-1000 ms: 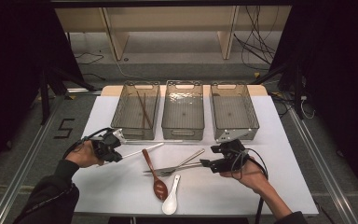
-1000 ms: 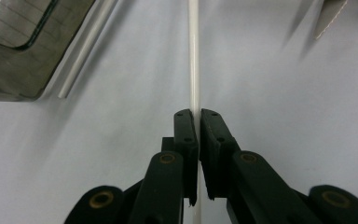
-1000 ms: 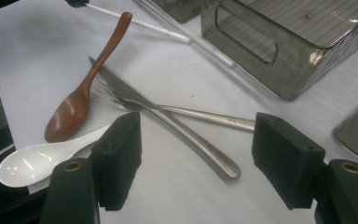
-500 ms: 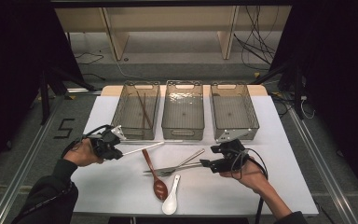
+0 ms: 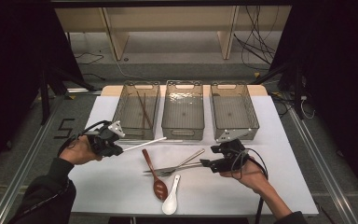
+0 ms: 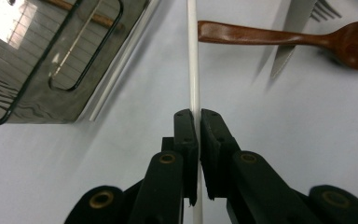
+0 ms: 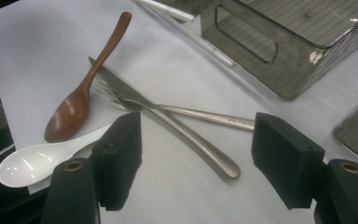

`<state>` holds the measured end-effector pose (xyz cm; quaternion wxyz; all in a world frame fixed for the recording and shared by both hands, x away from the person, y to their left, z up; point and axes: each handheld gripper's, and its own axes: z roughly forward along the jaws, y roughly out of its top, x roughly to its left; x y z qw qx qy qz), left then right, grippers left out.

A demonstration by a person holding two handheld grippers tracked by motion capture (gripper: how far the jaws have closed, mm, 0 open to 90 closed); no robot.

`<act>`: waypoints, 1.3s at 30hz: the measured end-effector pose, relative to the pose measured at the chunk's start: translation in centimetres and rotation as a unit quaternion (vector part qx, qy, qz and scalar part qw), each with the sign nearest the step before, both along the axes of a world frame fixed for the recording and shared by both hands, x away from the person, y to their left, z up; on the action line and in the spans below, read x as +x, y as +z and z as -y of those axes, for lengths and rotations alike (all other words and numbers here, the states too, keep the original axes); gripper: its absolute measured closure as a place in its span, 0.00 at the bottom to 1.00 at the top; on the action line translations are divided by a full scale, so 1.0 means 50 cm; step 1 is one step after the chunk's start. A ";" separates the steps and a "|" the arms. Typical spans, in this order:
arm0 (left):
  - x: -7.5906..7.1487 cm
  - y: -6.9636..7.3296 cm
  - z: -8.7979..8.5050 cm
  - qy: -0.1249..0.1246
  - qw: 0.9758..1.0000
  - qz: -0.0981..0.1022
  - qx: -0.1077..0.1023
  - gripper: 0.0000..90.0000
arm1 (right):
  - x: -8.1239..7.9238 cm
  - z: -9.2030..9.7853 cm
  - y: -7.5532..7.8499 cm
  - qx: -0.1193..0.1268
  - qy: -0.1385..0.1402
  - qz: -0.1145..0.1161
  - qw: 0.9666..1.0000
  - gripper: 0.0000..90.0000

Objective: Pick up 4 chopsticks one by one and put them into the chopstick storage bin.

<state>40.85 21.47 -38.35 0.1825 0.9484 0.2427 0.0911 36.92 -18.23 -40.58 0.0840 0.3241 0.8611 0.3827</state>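
My left gripper (image 5: 120,149) (image 6: 198,116) is shut on a white chopstick (image 5: 144,143) (image 6: 193,56), held just above the table in front of the left bin (image 5: 121,122). The stick points toward the middle bin. A second white chopstick (image 6: 121,65) (image 7: 209,49) lies on the table along the bin fronts. My right gripper (image 5: 206,163) (image 7: 200,140) is open, its pads either side of the handles of a crossed knife (image 7: 177,126) and fork (image 7: 200,114), not touching them. A brown wooden spoon (image 5: 154,175) (image 7: 84,93) and a white ceramic spoon (image 5: 171,203) (image 7: 32,161) lie nearby.
Three smoky transparent bins stand in a row at the back of the white table: the left one holds brown chopsticks (image 5: 143,109), beside the middle bin (image 5: 183,133) and right bin (image 5: 235,135). Dark floor and rails surround the table.
My left gripper has risen a little with the white chopstick, lifting it off the table. The right gripper and the cutlery have stayed put.
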 end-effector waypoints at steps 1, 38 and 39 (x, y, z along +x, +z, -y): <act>-0.002 0.006 0.000 -0.002 1.000 0.002 -0.003 0.95 | 0.000 0.000 0.000 0.000 0.000 0.000 1.000 0.38; 0.194 0.068 -0.046 0.189 0.967 0.091 -0.145 0.95 | 0.001 0.003 0.000 0.004 0.000 0.000 1.000 0.38; 0.198 0.066 -0.046 0.193 0.966 0.091 -0.149 0.95 | 0.001 0.003 0.000 0.004 0.000 0.000 1.000 0.38</act>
